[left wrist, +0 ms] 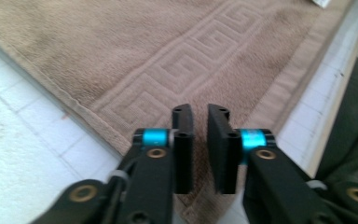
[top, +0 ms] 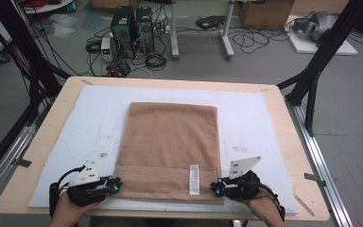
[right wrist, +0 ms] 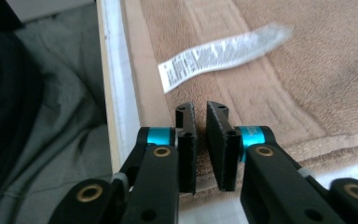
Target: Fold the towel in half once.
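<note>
The tabletop [top: 283, 123] is a pale wooden board with rounded corners, and a white padded mat [top: 246, 118] covers most of it, leaving a strip of bare wood along each edge. On the mat lies a brown towel [top: 170, 142], spread flat and folded into a tall rectangle. Its far edge sits toward the middle of the tabletop and its near edge runs close to the near edge, roughly centred between the left and right sides. A woven key-pattern band [left wrist: 168, 70] crosses the towel near its near end. A white care label [top: 194, 179] lies flat on that band, closer to the towel's near right corner than to its left.

The left claw [top: 115, 184], held in the person's left hand [top: 68, 210], rests at the towel's near left corner. In the left gripper view its jaws stand a narrow gap apart above the towel's corner hem, with no cloth pinched between them.

The right claw [top: 216, 186], held in the person's right hand [top: 264, 213], rests at the towel's near right corner. In the right gripper view its jaws are likewise slightly parted over the hem [right wrist: 140, 93], and nothing is clamped in the slit between the pads. The label [right wrist: 223, 51] lies just beyond its tips.
</note>
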`<state>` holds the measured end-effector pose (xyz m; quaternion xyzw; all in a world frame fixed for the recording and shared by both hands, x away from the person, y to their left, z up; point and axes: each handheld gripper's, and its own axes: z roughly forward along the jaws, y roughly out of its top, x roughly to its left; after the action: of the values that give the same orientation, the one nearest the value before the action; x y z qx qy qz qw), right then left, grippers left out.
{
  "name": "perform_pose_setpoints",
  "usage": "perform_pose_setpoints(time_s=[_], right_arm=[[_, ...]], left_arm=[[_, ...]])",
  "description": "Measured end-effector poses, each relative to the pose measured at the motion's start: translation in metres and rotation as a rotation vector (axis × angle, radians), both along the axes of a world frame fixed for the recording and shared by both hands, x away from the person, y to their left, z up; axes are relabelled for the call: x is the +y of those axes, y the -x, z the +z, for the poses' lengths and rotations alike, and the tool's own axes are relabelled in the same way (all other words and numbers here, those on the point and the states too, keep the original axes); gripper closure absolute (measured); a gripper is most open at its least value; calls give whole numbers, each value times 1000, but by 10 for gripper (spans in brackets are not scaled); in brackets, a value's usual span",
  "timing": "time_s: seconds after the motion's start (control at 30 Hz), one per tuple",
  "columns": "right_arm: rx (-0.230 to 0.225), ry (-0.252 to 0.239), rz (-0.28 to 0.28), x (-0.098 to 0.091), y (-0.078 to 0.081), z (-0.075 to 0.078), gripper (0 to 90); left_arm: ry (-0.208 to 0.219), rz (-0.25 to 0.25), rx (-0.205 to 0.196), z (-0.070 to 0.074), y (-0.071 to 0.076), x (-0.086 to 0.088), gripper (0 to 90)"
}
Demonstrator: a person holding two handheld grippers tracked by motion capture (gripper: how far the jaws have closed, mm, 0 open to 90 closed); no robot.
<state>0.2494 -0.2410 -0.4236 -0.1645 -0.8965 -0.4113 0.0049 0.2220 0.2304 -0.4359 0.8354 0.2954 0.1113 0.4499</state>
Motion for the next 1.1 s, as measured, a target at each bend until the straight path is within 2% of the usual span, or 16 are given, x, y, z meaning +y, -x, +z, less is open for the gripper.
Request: perform_pose_setpoints(time_s=[0.03,0.1,0.23,0.3,0.5,0.67,0.87,1.1], right_arm=[[-4,-7,-11,0,-2,1,731],[12,-30,-30,-2,-7,1,687],[-2,-55,-80,-3,-18,7,564],[-5,-68,-107,-3,-24,11,536],[-40,-63,-158,3,-45,23,406],[-62,-54,-192,8,-58,28,374],[-65,-50,-226,13,-70,29,339],[-84,-56,-236,13,-73,35,322]], left_arm=[[-1,8,-4,2,-1,0,715],[4,15,-12,5,-5,-1,675],[17,30,-21,14,-15,-2,604],[23,42,-23,18,-21,-2,562],[51,68,-44,27,-32,-4,514],[61,67,-47,27,-36,-4,510],[65,84,-44,33,-50,-5,480],[56,80,-80,44,-64,-13,468]])
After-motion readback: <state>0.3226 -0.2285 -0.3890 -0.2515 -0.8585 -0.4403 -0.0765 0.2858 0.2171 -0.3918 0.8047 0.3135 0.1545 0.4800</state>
